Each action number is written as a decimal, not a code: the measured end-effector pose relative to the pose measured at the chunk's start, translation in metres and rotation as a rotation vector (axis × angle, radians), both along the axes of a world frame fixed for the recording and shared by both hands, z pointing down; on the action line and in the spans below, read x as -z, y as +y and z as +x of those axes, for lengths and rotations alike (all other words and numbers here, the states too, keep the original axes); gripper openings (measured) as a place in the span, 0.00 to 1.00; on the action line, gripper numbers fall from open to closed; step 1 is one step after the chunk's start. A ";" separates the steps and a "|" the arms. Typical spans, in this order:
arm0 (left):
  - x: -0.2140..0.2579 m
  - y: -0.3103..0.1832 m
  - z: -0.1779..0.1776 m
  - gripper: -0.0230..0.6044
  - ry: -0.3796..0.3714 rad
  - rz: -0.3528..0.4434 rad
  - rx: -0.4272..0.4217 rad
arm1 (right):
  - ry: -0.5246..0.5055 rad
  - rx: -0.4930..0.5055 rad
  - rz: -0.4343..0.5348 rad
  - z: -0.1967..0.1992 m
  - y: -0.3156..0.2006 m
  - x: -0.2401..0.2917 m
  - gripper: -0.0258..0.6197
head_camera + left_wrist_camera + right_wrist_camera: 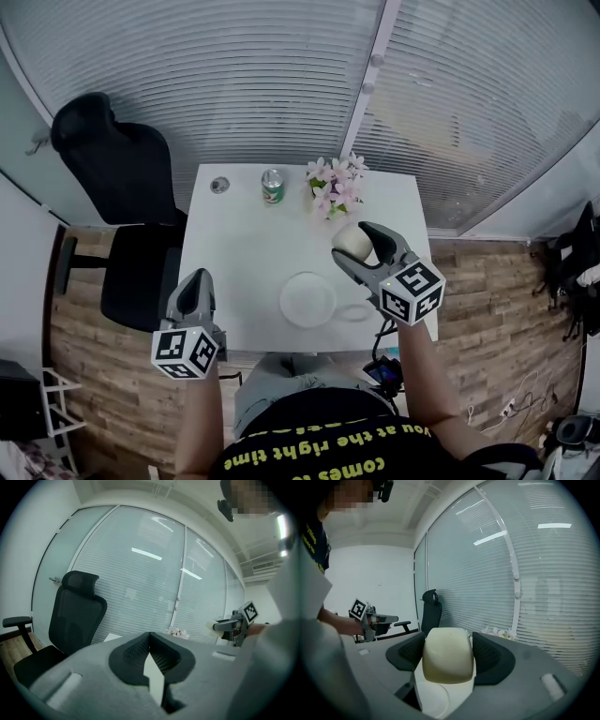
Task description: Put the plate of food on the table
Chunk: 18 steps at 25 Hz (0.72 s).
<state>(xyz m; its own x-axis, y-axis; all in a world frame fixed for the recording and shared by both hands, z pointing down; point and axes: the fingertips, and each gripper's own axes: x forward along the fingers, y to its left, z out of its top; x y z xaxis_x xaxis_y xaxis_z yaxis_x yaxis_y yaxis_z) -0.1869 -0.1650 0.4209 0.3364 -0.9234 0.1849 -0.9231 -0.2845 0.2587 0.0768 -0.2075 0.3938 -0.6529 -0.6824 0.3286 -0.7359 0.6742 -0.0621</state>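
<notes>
On the white square table (234, 272), near its front edge: round white plate (307, 300). Right gripper (356, 246) above the table; its own view shows ribbed black pads (490, 656) clamped on a smooth cream dome-shaped bun (447, 660). Left gripper (196, 281) off the left edge, jaws pressed together. Green can (272, 187) and pink flowers (335, 187) at far edge; black mesh chair (122, 187) alongside.

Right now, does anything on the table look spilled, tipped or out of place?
Nothing stands out. The can and flowers stand upright, the white plate lies flat and bare, and the right gripper holds a cream-coloured bun.
</notes>
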 end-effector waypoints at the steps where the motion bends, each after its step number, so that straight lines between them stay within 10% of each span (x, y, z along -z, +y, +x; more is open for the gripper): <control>1: 0.000 0.002 -0.001 0.04 0.000 -0.001 0.003 | 0.001 0.008 -0.001 -0.003 0.002 -0.001 0.54; 18: -0.010 0.022 -0.022 0.04 -0.002 -0.030 0.054 | 0.003 0.106 -0.061 -0.045 0.022 -0.038 0.54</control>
